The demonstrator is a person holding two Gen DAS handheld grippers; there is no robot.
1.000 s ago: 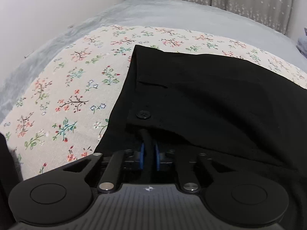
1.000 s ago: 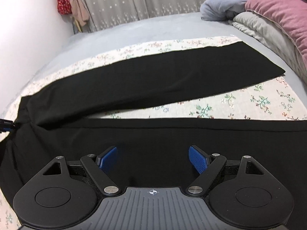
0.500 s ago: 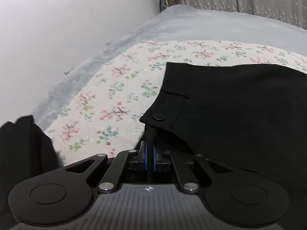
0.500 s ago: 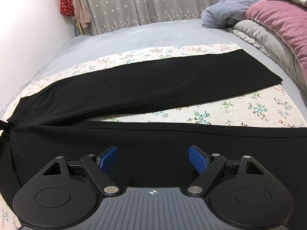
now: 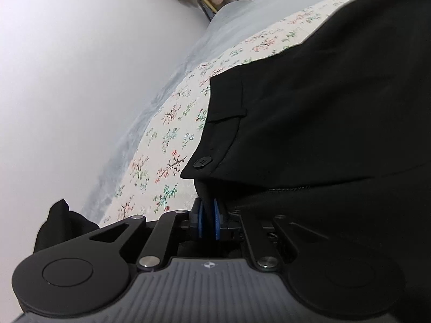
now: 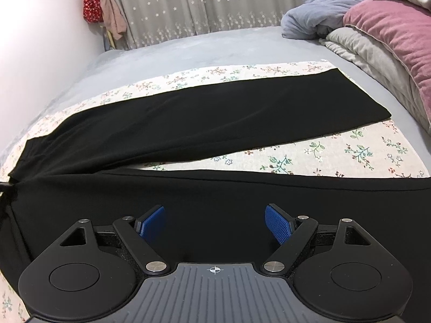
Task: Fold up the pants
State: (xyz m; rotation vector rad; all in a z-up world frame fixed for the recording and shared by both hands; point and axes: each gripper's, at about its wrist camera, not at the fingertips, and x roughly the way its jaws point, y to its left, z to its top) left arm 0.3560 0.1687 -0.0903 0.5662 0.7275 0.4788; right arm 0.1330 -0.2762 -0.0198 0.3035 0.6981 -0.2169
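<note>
Since a second ago the left gripper has rolled and dipped, so the bed now runs steeply up to the right across its view, and the waistband corner with the black button sits closer, just beyond the blue pads. Its jaws stand narrow, pinched on a bunched fold of the black pants that rises from between the pads; they eased a touch wider in the last half second, yet the cloth is clamped between them. Ahead and to the right of this gripper the waist part of the pants fills most of the view, lying on the floral sheet, with the white wall off to its left.

In the right wrist view little has shifted. Both jaws of the right gripper stand wide apart, nothing between them, hovering over the near pant leg, which stretches across just in front of the fingers. Beyond it lies a strip of floral sheet, then the far pant leg running flat away to the right. Both legs meet at the far left, where the cloth is gathered toward a point at the frame edge. Pillows and quilts are piled well off to the right, and a grey curtain hangs straight ahead
</note>
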